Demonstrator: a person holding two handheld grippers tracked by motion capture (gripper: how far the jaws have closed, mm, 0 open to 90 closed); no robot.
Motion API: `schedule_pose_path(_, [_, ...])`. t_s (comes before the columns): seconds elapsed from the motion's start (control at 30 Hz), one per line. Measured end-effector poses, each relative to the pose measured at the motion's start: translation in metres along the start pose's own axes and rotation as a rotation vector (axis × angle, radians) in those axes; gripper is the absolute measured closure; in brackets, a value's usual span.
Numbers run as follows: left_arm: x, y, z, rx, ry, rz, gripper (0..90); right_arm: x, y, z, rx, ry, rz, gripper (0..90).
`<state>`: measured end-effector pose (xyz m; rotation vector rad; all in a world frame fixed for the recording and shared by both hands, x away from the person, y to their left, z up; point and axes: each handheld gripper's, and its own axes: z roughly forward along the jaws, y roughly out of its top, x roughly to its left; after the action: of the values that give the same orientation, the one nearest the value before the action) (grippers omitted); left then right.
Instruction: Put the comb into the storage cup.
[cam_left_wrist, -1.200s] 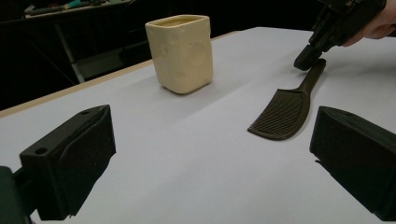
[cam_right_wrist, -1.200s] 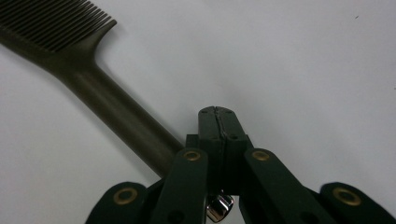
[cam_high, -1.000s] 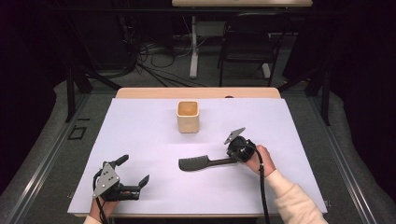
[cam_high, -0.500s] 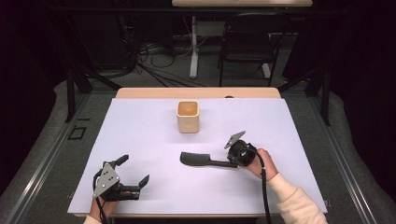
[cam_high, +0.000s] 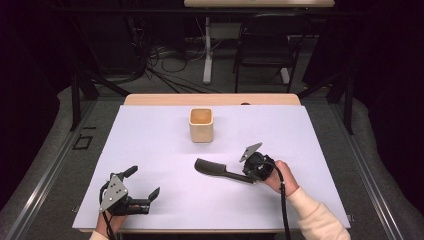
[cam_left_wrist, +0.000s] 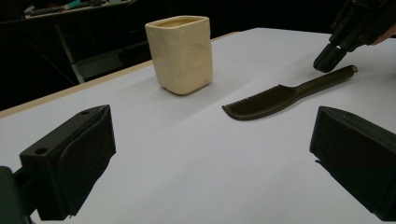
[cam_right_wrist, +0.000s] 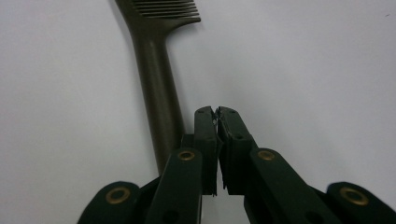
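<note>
Comb (cam_high: 220, 170), dark and long-handled, lay flat on the white-covered table (cam_high: 310, 135) in front of the cream square cup (cam_high: 201, 124), well apart from it, its toothed end toward the table's middle. Just beside its handle end stood the right gripper (cam_right_wrist: 217, 112), jaws pressed together with nothing between them, the comb's handle running alongside them. Near the table's front edge the left gripper (cam_high: 142, 185) rested with its jaws spread wide and empty.
</note>
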<state>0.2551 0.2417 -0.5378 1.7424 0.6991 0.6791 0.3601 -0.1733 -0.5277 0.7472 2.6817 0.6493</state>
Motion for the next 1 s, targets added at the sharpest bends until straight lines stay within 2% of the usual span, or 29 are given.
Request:
schedule_pose_path(0.37, [0.000,0.000,0.001,0.004,-0.002,-0.001,0.2,0.000,0.006,-0.018,-0.044,-0.010,-0.041,76.4])
schedule_pose_path(0.4, [0.000,0.000,0.001,0.004,-0.002,-0.003,0.2,0.001,0.008,-0.020,-0.048,-0.011,-0.048,72.3])
schedule_pose_path(0.5, [0.000,0.000,0.001,0.006,-0.002,-0.003,0.2,0.004,0.011,-0.022,-0.050,-0.004,-0.066,69.2])
schedule_pose_path(0.73, [0.000,-0.001,0.002,0.008,-0.003,-0.005,0.2,0.013,0.021,-0.021,-0.021,0.033,-0.108,59.2])
schedule_pose_path(0.87, [0.000,-0.001,0.002,0.009,-0.003,-0.006,0.2,0.019,0.027,-0.017,-0.013,0.041,-0.129,58.5])
schedule_pose_path(1.0, [0.000,-0.001,0.002,0.009,-0.002,-0.004,0.2,0.024,0.033,-0.011,0.022,0.039,-0.156,57.4])
